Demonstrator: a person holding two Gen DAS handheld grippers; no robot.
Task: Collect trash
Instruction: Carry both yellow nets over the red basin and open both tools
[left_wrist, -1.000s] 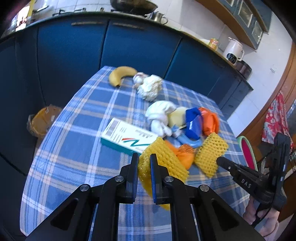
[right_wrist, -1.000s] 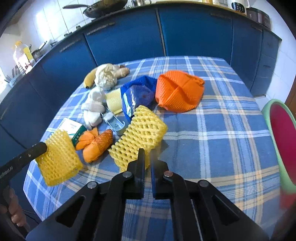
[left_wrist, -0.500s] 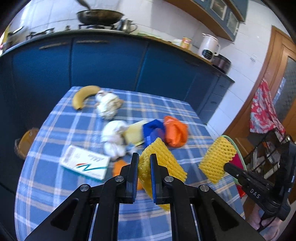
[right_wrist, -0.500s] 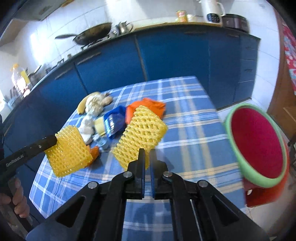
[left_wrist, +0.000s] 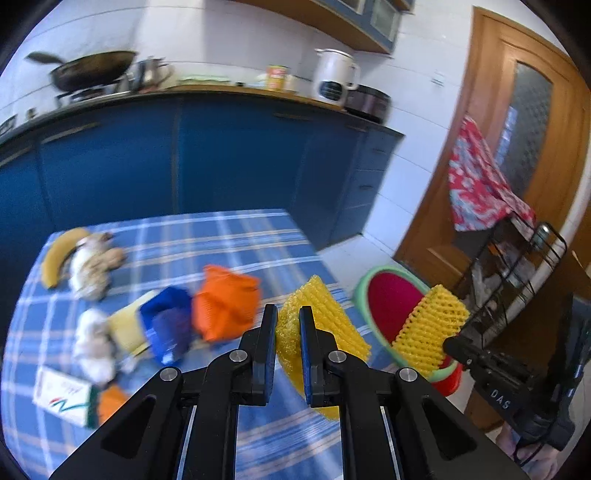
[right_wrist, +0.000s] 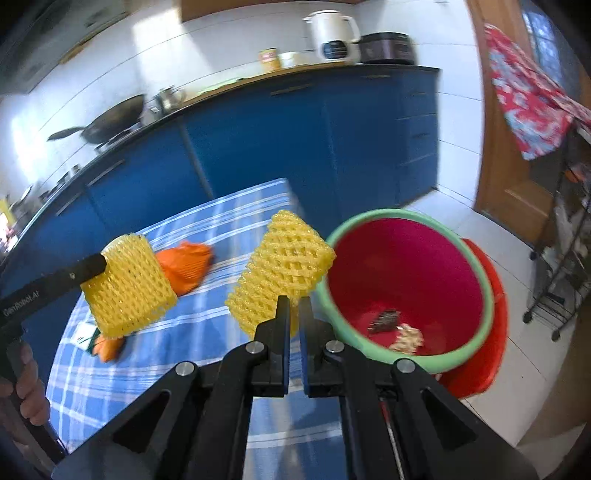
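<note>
While two yellow foam fruit nets are hanging in mid-air, each is being pinched at its lower edge by black tongs: the left gripper (left_wrist: 287, 332) is clamping one spongy lattice sleeve (left_wrist: 325, 325) above the right edge of the table (left_wrist: 229, 229), and the right gripper (right_wrist: 291, 325) is squeezing the second net (right_wrist: 282, 266) just beside the green rim of a round basin (right_wrist: 406, 291). The basin, glossy crimson inside, is sitting on a red stool off the table's right edge and is holding a few crumpled scraps. Behind the nets, a checked blue cloth is covering the table, where an orange mesh bag (left_wrist: 225, 310), a blue plastic wrapper (left_wrist: 168, 325), crumpled white tissue, a flat carton (left_wrist: 62, 395) and a curved banana (left_wrist: 59, 254) are lying scattered toward the left edge. Smooth blue cabinets are lining the wall beyond.
</note>
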